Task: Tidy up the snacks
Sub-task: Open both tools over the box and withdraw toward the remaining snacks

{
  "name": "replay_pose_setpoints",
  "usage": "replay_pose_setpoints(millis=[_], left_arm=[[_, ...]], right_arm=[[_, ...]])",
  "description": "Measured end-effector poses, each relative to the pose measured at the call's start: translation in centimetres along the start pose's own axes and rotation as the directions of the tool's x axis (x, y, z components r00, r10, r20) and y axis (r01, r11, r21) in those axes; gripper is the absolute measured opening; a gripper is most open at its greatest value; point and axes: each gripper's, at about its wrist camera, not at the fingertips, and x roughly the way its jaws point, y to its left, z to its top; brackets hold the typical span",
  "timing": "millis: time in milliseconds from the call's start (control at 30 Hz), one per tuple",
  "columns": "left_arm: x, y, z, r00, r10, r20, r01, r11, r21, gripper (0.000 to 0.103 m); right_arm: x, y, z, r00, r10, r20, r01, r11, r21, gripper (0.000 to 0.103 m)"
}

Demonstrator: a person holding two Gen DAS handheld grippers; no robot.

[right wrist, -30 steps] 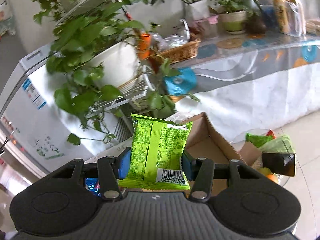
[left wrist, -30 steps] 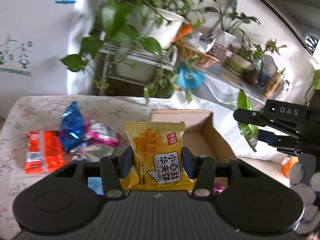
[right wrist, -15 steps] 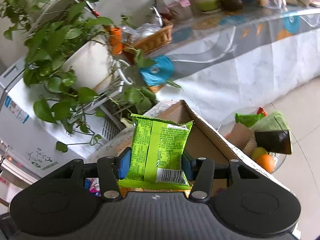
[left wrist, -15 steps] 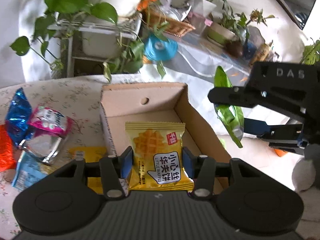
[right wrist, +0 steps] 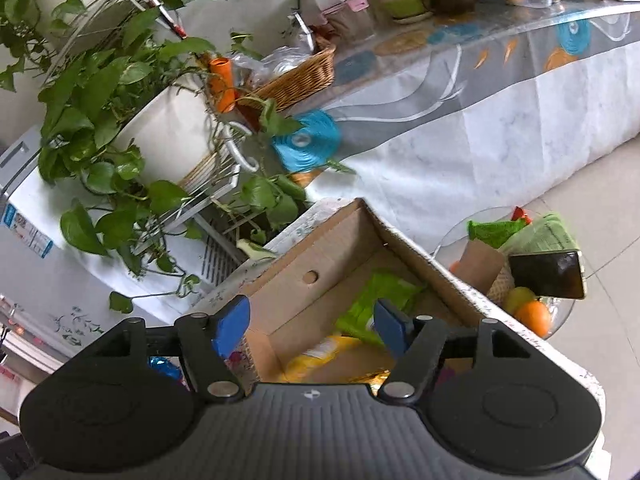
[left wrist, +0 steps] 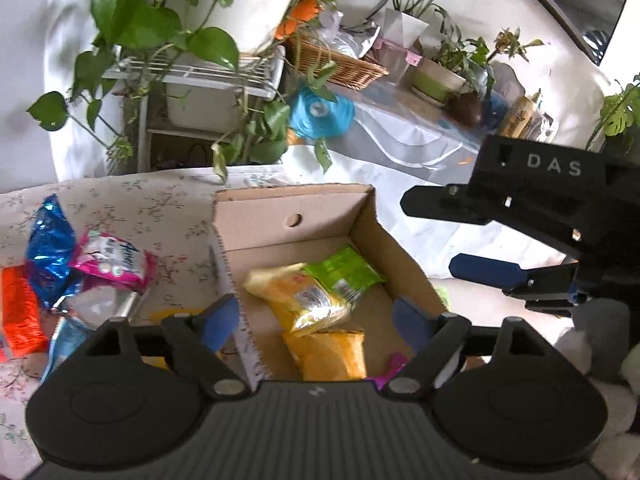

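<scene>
Snacks seen from the left wrist lie loose in the cardboard box (left wrist: 362, 216): a crinkled yellow waffle packet (left wrist: 304, 300) beside a green packet (left wrist: 344, 272), with the left gripper (left wrist: 316, 318) hovering above, jaws wide apart and empty, likely so packets drop in; more wrappers (left wrist: 80, 256) wait on the desk (left wrist: 168, 208). From the right wrist, the right gripper (right wrist: 310, 322) likewise hangs over the box with jaws apart, holding nothing, the green packet below.

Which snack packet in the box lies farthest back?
The green packet, by the cardboard box's far wall; both yellow packets lie nearer.
</scene>
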Motion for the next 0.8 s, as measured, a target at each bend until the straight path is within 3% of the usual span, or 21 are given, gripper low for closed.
replay_pose_setpoints(millis=[433, 800], left_arm=[[-3.1, 6.0, 0.2, 0.996, 0.092, 0.010, -0.091, 0.996, -0.022, 0.085], [-6.0, 13.0, 0.5, 0.980, 0.198, 0.017, -0.197, 0.978, -0.069, 0.086]], right_arm=[[1.0, 3.1, -1.1, 0.999, 0.045, -0.028, -0.049, 0.988, -0.149, 0.082], [1.9, 6.0, -2.8, 0.993, 0.104, -0.061, -0.116, 0.956, -0.268, 0.084]])
